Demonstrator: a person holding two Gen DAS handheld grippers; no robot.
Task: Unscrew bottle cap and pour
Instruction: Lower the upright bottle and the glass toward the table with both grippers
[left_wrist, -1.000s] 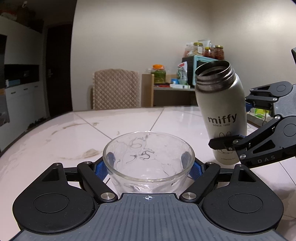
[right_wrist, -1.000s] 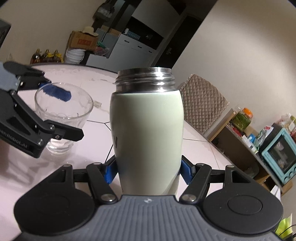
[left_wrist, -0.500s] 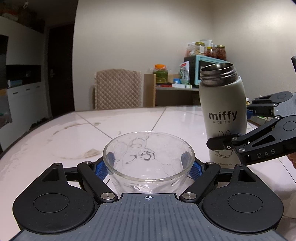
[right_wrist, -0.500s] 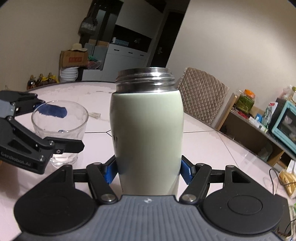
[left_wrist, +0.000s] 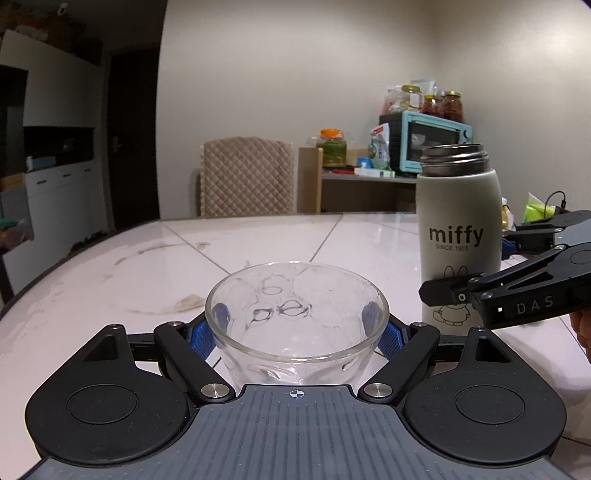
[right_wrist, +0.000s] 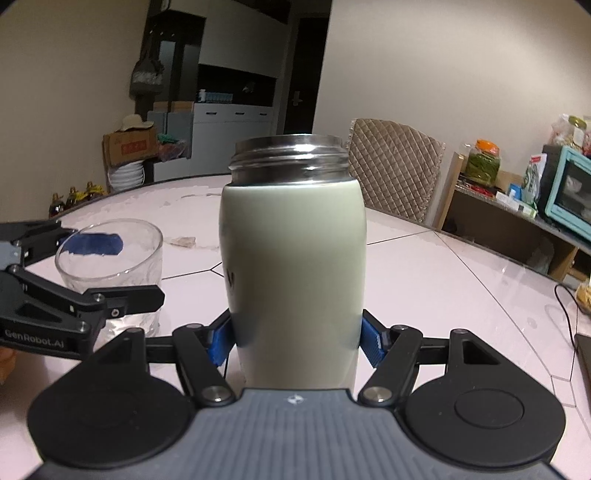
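Left wrist view shows the left tool clamped on a clear glass, its blue pads pressing both sides low on the wall. The glass stands upright on the pale tiled bench, with its rim open to the room above. To its right, apart from it, stands the uncapped "miffy" bottle, upright, its bare steel threaded neck at the top. The right tool grips that bottle low on its body, one black finger crossing in front of the rabbit print.

Right wrist view shows the same grip from behind: the blue pads press the bottle on both sides near its base. The glass sits to the left with a clear strip of bench between them. Bare bench stretches past both vessels to its curved far edge, where a quilted chair stands. A dark cable lies near the right edge, well apart from the bottle.
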